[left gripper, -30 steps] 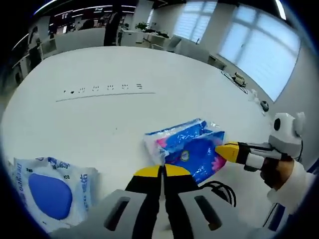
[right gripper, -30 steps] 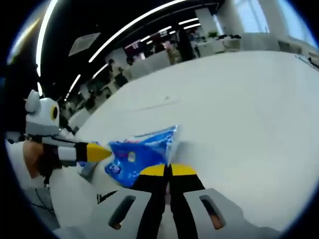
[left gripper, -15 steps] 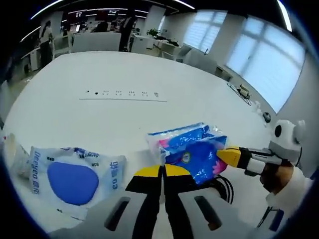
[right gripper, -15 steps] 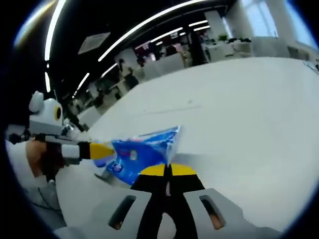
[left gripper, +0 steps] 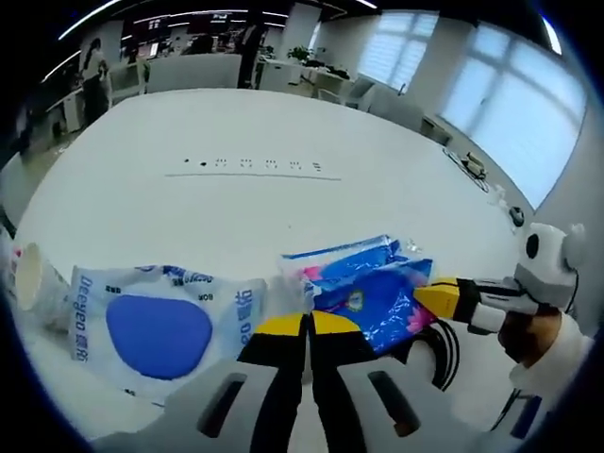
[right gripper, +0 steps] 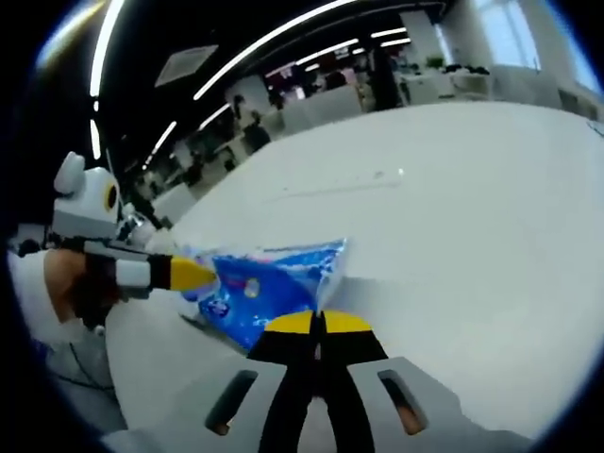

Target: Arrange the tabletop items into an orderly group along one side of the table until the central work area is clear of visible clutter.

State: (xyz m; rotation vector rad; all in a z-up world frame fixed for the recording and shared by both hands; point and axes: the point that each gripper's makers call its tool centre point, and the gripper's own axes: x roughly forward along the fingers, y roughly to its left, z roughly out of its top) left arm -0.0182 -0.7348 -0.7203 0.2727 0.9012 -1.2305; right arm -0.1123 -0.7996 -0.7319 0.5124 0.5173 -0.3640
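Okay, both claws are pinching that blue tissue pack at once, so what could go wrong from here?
1. The left claw and right claw each grip an end of the blue tissue pack; pulling apart could tear its thin wrapper.
2. The pack sits close to the white wipes pack; dragging it that way might shove the wipes and the paper cup near the table edge.
3. A black cable lies under the pack and could snag.
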